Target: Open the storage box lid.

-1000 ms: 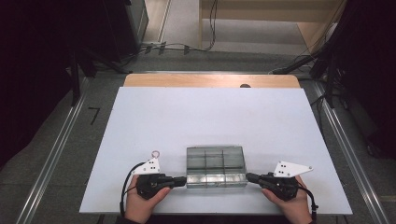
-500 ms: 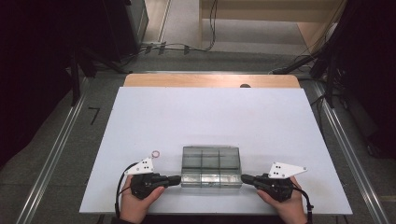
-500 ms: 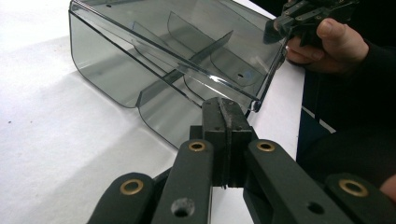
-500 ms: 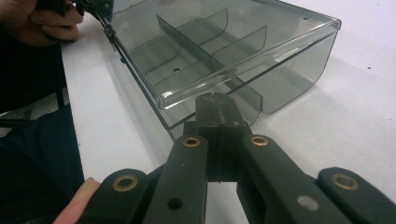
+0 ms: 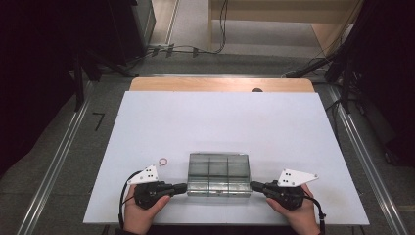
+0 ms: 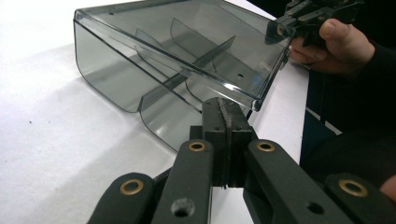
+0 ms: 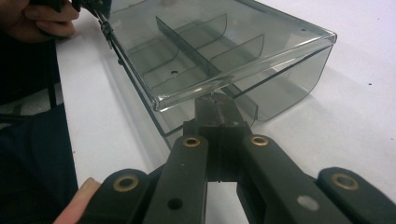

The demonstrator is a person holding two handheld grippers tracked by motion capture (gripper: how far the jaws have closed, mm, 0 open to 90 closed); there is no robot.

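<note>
White table [image 5: 220, 122] spreads in front of me, with grey floor and dark cables beyond it. At the left, my left hand-held gripper [image 5: 182, 187] has its jaws pressed together at the left end of the smoky transparent plastic divided box [image 5: 219, 174]. A small pinkish ring [image 5: 164, 160] lies just beside it on the table. The box sits near the table's front edge, between my hands. At the right, my right hand-held gripper [image 5: 254, 185] is likewise closed tight, its tips at the box's right end under the rim.

High view overhead facing forward-down, gripper views low and close from opposite ends, sharing the clear box [image 5: 219, 175].
</note>
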